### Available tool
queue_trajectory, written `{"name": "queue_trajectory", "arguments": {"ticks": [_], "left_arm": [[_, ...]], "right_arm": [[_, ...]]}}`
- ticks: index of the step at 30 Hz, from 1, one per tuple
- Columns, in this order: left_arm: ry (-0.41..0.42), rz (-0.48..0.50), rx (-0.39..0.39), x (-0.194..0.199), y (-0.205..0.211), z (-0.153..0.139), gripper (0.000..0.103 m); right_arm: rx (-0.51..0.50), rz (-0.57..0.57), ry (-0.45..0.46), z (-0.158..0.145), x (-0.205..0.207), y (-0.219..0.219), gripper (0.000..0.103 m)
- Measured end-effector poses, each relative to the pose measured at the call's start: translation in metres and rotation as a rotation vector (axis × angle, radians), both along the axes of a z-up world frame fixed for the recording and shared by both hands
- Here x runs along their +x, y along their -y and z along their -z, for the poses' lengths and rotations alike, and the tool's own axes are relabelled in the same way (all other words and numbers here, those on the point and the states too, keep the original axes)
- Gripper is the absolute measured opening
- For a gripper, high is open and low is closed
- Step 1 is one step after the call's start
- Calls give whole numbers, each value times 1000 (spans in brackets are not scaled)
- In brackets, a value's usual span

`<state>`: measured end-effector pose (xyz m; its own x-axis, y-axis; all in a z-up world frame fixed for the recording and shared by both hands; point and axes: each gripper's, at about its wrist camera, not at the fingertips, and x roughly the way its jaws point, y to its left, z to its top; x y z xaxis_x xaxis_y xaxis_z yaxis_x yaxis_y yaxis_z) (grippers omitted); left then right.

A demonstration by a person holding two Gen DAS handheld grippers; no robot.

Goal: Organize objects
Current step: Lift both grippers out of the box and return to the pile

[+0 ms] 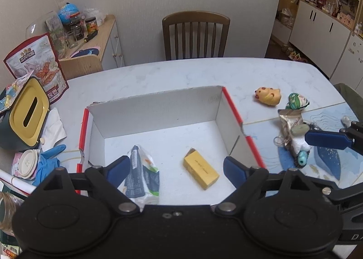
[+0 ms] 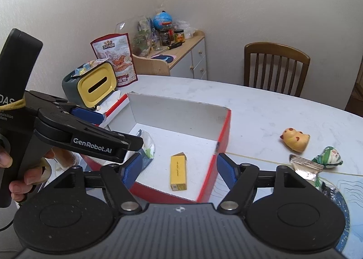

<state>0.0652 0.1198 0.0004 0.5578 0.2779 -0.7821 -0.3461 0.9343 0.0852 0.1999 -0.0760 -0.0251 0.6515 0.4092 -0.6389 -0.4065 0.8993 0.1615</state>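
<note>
bench [image 1: 204, 73]: smooth marbled white, faint sheen
box [image 1: 158, 105]: matt white cardboard
chair [image 1: 196, 32]: varnished wood
claw pads [image 1: 234, 170]: matt blue

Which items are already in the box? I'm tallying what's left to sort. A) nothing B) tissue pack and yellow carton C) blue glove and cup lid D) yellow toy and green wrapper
B: the tissue pack and yellow carton lie on the floor of the box; the yellow toy sits outside on the table.
</note>
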Motion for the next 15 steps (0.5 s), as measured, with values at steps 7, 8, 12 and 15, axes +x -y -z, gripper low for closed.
{"name": "queue_trajectory", "arguments": {"ticks": [7,8,12,15], "left_arm": [[33,3,23,-3,29,-7,95],[37,1,24,-3,33,-8,95],[60,-11,17,-2,47,-12,101],[79,-20,18,-2,59,-15,102]], "right_arm": [[13,8,25,-4,-18,39,74],[14,11,28,-4,-19,46,74],[27,20,36,-6,-24,75,74],[29,27,39,-6,-26,97,74]]}}
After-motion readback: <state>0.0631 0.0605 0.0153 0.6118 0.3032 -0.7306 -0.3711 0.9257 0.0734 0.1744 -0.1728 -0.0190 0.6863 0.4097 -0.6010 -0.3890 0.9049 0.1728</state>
